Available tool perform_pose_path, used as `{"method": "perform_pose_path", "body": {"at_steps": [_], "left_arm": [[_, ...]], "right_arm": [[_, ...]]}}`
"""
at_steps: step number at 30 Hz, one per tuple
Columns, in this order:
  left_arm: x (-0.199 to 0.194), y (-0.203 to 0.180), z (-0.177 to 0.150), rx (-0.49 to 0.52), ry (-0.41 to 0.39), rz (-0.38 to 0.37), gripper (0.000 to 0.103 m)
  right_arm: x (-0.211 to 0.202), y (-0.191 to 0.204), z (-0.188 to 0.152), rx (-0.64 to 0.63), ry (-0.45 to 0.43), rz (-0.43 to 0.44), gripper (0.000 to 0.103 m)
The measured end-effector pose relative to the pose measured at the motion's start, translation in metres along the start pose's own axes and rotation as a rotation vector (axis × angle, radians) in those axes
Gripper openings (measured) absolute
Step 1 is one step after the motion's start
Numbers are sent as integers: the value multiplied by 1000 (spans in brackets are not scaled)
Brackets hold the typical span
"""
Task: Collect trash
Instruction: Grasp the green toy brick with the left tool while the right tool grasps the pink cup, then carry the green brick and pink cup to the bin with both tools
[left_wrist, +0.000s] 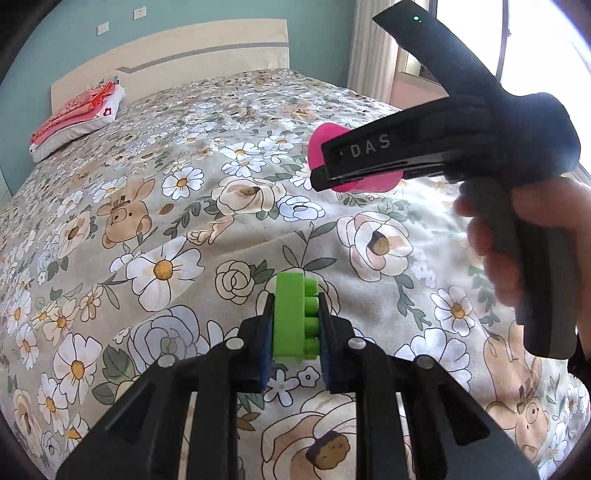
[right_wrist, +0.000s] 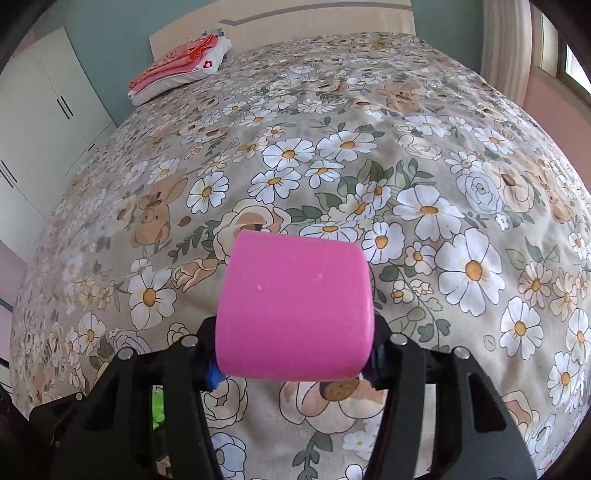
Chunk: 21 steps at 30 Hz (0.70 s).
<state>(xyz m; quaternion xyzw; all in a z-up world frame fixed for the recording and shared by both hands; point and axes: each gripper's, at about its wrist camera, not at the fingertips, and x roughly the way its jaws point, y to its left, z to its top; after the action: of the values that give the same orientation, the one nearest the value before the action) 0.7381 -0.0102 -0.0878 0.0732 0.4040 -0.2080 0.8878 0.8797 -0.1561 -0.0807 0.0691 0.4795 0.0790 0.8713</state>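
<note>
- Green plastic building block with round studs (left_wrist: 295, 317) sits pinched between the blue pads of your left hand-held gripper (left_wrist: 295, 325), lifted a little above the flowered bedspread (left_wrist: 177, 206).
- It looks light, stiff and smooth. I judge that the flat sides are the good place to hold it, as the pads do now; the studs point toward one pad, so it may twist if you loosen the grip.
- Pink foam cylinder (right_wrist: 295, 310) is squeezed across its width by your right hand-held gripper (right_wrist: 295, 354), also clear of the bed.
- This piece seems soft and very light. It gives under pressure, so I think a hard squeeze is not needed; hold it near the middle, because the round face can roll out.
- In the left wrist view, your right hand (left_wrist: 524, 251) and its tool are near and above the block, so keep the two tools apart when you carry.
- The bed is wide and open; only the folded red and white bedding (left_wrist: 74, 122) lies far off, by the pale headboard (left_wrist: 166, 59).
- No trash container is visible in either view.
</note>
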Motion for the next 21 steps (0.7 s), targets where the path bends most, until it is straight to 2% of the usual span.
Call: {"method": "perform_pose_path", "body": {"at_steps": [11,21], "left_arm": [[-99,-22,25,-9,-83,87,23],[-205,-58,33,-19,-167,153,23]], "right_arm": [[-116,17,-1,-42,-93,-1,56],[-232,32,-23,-80,-166,-8,56]]}}
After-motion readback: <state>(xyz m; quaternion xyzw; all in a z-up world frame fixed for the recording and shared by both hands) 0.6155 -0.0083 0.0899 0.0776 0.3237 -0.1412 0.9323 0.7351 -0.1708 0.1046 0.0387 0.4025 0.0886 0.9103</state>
